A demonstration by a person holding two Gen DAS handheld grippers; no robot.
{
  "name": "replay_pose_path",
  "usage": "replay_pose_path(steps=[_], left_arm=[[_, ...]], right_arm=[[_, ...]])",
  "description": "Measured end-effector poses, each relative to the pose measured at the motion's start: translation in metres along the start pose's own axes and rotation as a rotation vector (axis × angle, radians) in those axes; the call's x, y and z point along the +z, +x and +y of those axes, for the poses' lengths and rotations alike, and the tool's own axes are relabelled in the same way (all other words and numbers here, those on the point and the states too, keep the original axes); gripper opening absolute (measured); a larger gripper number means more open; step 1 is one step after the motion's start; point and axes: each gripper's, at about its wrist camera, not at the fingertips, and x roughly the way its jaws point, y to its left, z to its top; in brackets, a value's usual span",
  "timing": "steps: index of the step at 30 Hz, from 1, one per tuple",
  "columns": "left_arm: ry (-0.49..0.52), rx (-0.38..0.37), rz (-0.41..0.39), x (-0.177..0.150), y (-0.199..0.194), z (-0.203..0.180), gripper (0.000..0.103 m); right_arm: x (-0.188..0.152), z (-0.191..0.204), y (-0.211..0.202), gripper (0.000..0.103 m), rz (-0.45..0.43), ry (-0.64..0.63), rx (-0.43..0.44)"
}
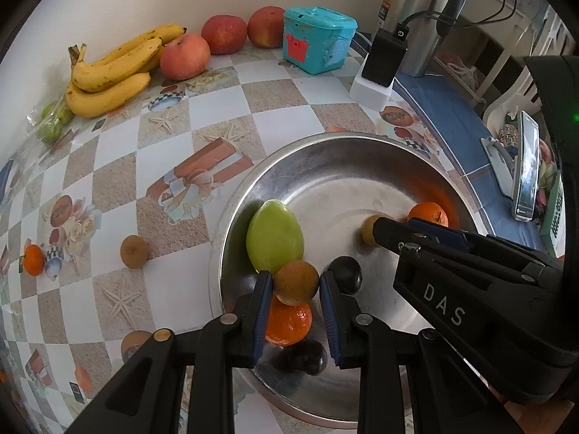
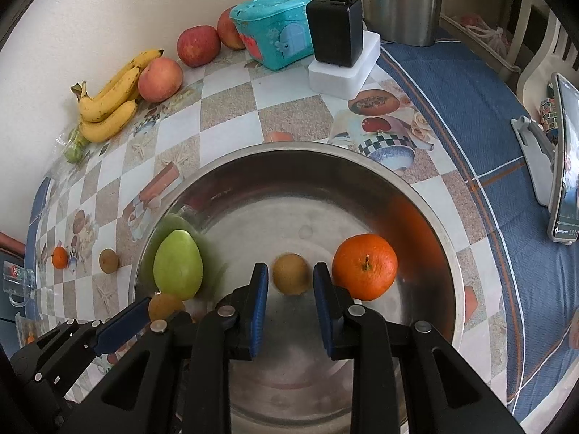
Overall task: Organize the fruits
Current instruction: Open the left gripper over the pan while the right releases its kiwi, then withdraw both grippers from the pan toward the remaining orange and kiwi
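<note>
Each claw, left [image 1: 295, 284] and right [image 2: 290, 278], gripped a brown fruit [image 1: 296, 283] over the bowl [image 1: 325, 144], likely to drop it in. Beyond, bananas [image 1: 108, 72] and apples [image 1: 184, 56] waited on the table [image 1: 217, 108].

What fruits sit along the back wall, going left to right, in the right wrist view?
Bananas → pale apple → red apple → another apple, partly hidden by the teal box.
</note>
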Motion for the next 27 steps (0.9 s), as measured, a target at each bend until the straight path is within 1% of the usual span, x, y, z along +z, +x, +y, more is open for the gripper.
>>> replay_pose_path(steps=[3,5,7,14,16,18,24,27], left_arm=[[-0.004,-0.003,-0.002,0.000,-0.001,0.000,0.031],[-0.006,-0.005,-0.004,0.001,-0.003,0.000,0.033],[-0.009,-0.005,-0.009,0.001,-0.005,0.000,0.042],[-0.020,-0.012,-0.017,0.004,-0.010,0.002,0.044],[-0.026,-0.012,-0.023,0.004,-0.012,0.005,0.051],[-0.033,-0.004,-0.027,0.005,-0.014,0.008,0.055],[-0.089,0.018,-0.019,0.007,-0.015,0.026,0.055],[-0.140,0.036,-0.017,0.008,-0.015,0.041,0.057]], right_arm=[[0.001,0.000,-0.002,0.033,-0.007,-0.001,0.001],[0.002,0.000,-0.004,0.033,-0.013,-0.002,0.001],[0.002,0.000,-0.007,0.033,-0.020,-0.003,-0.002],[0.003,-0.002,-0.014,0.033,-0.041,0.005,-0.006],[0.004,-0.003,-0.015,0.033,-0.045,0.009,-0.007],[0.004,-0.004,-0.016,0.033,-0.047,0.012,-0.008],[0.005,-0.005,-0.015,0.033,-0.044,0.013,-0.011],[0.005,-0.004,-0.014,0.033,-0.043,0.010,-0.012]])
